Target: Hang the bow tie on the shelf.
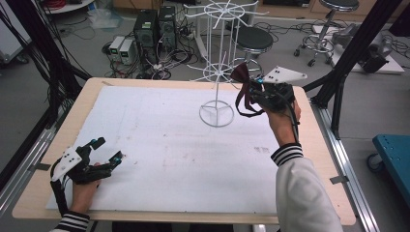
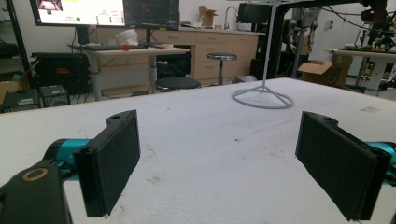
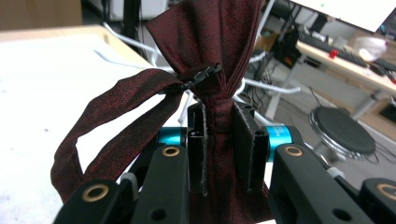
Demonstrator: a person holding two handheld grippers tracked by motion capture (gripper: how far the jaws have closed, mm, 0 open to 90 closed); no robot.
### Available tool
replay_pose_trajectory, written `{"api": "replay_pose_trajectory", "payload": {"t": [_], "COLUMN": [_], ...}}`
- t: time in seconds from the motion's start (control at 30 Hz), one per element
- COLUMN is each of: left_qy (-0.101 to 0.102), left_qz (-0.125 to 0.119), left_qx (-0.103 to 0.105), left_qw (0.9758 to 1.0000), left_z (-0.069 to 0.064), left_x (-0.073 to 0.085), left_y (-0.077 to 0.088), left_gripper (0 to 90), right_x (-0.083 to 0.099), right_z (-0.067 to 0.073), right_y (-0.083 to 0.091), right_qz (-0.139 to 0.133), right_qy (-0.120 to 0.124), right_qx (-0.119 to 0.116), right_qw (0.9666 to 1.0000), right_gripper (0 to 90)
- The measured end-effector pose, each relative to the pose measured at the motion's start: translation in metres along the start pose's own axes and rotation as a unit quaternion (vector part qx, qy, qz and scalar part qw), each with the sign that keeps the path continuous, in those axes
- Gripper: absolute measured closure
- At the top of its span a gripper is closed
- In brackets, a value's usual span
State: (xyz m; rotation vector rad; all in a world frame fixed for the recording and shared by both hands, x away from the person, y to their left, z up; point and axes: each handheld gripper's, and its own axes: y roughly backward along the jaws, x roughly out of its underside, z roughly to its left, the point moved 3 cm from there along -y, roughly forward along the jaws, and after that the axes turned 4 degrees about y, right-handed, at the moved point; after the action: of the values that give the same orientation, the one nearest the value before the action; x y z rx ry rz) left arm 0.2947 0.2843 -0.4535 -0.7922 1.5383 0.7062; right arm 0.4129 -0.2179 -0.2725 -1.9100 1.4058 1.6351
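A dark red bow tie (image 1: 240, 73) with a looped strap (image 1: 246, 104) hangs in the air, and my right gripper (image 1: 252, 87) is shut on its knot beside the white wire display stand (image 1: 218, 58). In the right gripper view the two black pads (image 3: 246, 140) squeeze the bow tie (image 3: 210, 56) at its middle, the strap (image 3: 107, 121) drooping to the left. My left gripper (image 1: 110, 151) rests low at the table's front left, open, with nothing between its jaws. In the left gripper view my left gripper (image 2: 219, 163) has its pads (image 2: 112, 158) wide apart over bare white mat.
The stand's ring base (image 1: 216, 114) sits on the white mat (image 1: 169, 150) that covers the wooden table (image 1: 319, 159). Behind the table are stools (image 1: 253, 38), computer cases (image 1: 153, 29) and cables on the floor. A black frame post (image 1: 355, 48) rises at the right.
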Motion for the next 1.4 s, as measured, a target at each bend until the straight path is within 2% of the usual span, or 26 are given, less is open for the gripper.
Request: {"api": "replay_pose_trajectory", "payload": {"t": [0.13, 0.2, 0.53, 0.9, 1.23, 1.4], "left_qy": [0.000, 0.000, 0.002, 0.004, 0.005, 0.004], "left_qz": [0.000, 0.000, -0.001, -0.002, -0.002, -0.002], "left_qx": [0.000, 0.000, 0.000, -0.001, 0.000, 0.000], "left_qw": [1.0000, 1.0000, 1.0000, 1.0000, 1.0000, 1.0000], "left_z": [0.000, 0.000, 0.000, 0.000, 0.000, 0.000], "left_x": [0.000, 0.000, 0.000, 0.000, 0.000, 0.000], "left_y": [0.000, 0.000, 0.000, 0.000, 0.000, 0.000], "left_gripper": [14.3, 14.3, 14.3, 14.3, 14.3, 14.3], "right_x": [0.002, 0.002, 0.002, 0.005, 0.010, 0.011], "right_z": [0.000, 0.001, 0.001, 0.001, 0.001, 0.003], "right_y": [-0.006, -0.009, -0.019, -0.027, -0.036, -0.040], "right_qz": [0.013, 0.022, 0.035, 0.046, 0.068, 0.077], "right_qy": [-0.007, -0.002, 0.001, -0.013, -0.029, -0.027], "right_qx": [0.005, 0.011, 0.022, 0.023, 0.033, 0.034], "right_qw": [0.9999, 0.9997, 0.9992, 0.9986, 0.9967, 0.9961], "right_gripper": [76.6, 76.6, 76.5, 76.5, 76.4, 76.4]}}
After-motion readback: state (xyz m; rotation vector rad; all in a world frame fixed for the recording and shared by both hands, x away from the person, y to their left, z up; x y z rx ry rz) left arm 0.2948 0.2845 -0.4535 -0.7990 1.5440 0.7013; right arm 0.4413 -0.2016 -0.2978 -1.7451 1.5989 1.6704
